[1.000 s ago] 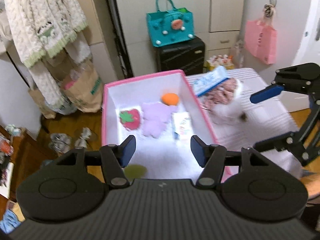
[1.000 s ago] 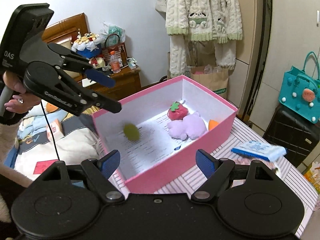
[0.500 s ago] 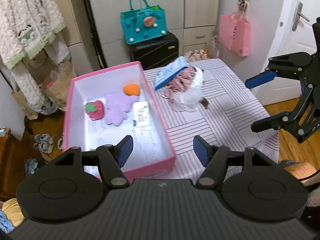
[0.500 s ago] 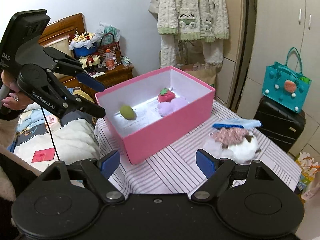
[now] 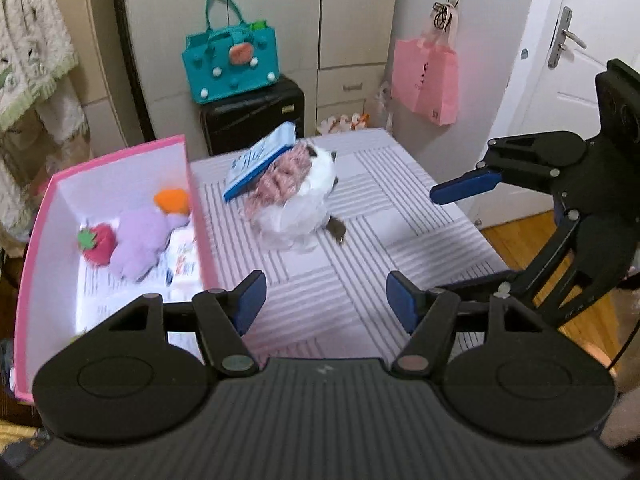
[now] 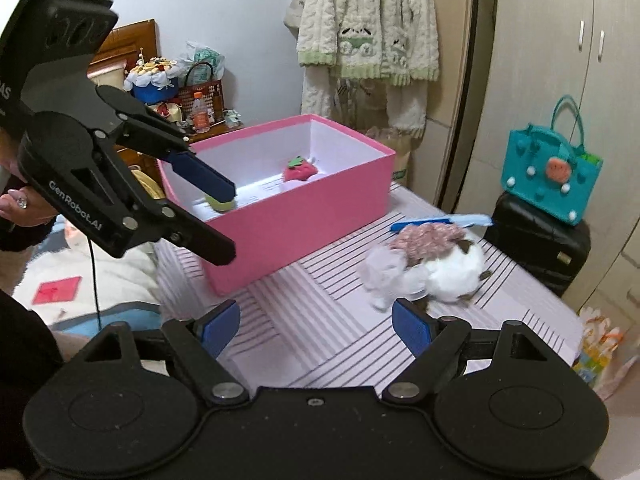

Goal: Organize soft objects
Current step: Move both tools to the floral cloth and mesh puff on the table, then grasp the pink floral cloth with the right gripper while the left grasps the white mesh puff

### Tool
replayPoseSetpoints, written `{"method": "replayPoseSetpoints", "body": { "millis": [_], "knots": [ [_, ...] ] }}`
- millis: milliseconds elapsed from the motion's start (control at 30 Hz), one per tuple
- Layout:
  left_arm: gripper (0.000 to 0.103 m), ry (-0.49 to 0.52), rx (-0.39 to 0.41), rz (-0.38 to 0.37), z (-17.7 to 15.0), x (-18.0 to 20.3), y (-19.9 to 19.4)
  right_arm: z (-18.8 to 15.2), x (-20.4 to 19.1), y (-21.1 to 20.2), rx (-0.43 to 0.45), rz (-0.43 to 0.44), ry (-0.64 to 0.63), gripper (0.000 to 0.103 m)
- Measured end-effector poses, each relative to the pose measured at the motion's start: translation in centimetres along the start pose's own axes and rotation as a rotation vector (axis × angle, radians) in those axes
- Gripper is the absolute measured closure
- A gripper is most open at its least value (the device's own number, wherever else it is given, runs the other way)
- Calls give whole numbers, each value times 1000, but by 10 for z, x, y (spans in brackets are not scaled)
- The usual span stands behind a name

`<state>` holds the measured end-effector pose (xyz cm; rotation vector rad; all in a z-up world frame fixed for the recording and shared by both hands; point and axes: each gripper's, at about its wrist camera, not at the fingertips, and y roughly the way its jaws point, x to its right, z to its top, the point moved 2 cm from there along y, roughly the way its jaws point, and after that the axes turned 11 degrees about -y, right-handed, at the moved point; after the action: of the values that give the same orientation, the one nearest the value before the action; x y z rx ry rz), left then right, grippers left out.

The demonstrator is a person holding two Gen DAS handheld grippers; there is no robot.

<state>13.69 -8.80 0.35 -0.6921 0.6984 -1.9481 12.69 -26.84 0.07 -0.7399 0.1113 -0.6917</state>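
A pink box (image 5: 200, 216) (image 6: 304, 216) stands on the striped table. It holds a red strawberry plush (image 5: 98, 244) (image 6: 300, 170), a purple plush (image 5: 140, 244), an orange plush (image 5: 172, 200), a white packet (image 5: 184, 264) and a green thing (image 6: 218, 204) half hidden by a finger. To the right of the box lies a white fluffy plush in pink knit (image 5: 296, 208) (image 6: 436, 268) with a blue packet (image 5: 260, 160) (image 6: 440, 222) leaning on it. My left gripper (image 5: 326, 302) (image 6: 224, 220) hangs open and empty over the table beside the box. My right gripper (image 6: 316, 326) (image 5: 448, 236) is open and empty, short of the white plush.
A teal bag (image 5: 232, 64) (image 6: 552, 184) sits on a black suitcase (image 5: 252, 120) behind the table. A pink bag (image 5: 426, 76) hangs by a white door (image 5: 580, 60). Knit cardigans (image 6: 368, 28) hang behind the box. A bed (image 6: 80, 280) lies left of the table.
Both grippers have swung away from the box toward the white plush. The green thing, a blur under the left gripper before, now lies still in the box.
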Motion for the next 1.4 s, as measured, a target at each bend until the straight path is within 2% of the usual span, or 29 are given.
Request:
{"method": "replayPoseSetpoints", "body": {
  "millis": [167,300,567,667,933,1167,1233,1300,1333,1367,1400],
  "knots": [
    [37,1,58,37,6,9,28,-16,35,10,46,-25,28,17],
    [37,-45,75,53,12,6,57,-26,70,21,70,-39,80,17],
    [37,-123,161,144,11,3,118,-13,117,62,70,37,210,17],
    [37,-144,194,179,9,-1,132,-2,127,77,71,39,220,17],
    [31,-201,214,180,8,-15,161,19,137,124,40,67,184,17],
    [27,-237,179,151,4,-23,175,19,133,158,-25,41,152,17],
    [27,-216,175,143,5,-22,179,19,129,160,-29,17,125,23],
    [29,-208,172,157,6,-21,182,19,124,160,-36,-22,95,38],
    [31,-218,171,159,6,-21,183,19,122,159,-38,-39,87,42],
    [37,-237,163,157,5,-23,184,18,121,158,-39,-49,82,52],
    [43,-252,152,153,6,-25,185,18,119,157,-42,-60,77,65]
  ]
}}
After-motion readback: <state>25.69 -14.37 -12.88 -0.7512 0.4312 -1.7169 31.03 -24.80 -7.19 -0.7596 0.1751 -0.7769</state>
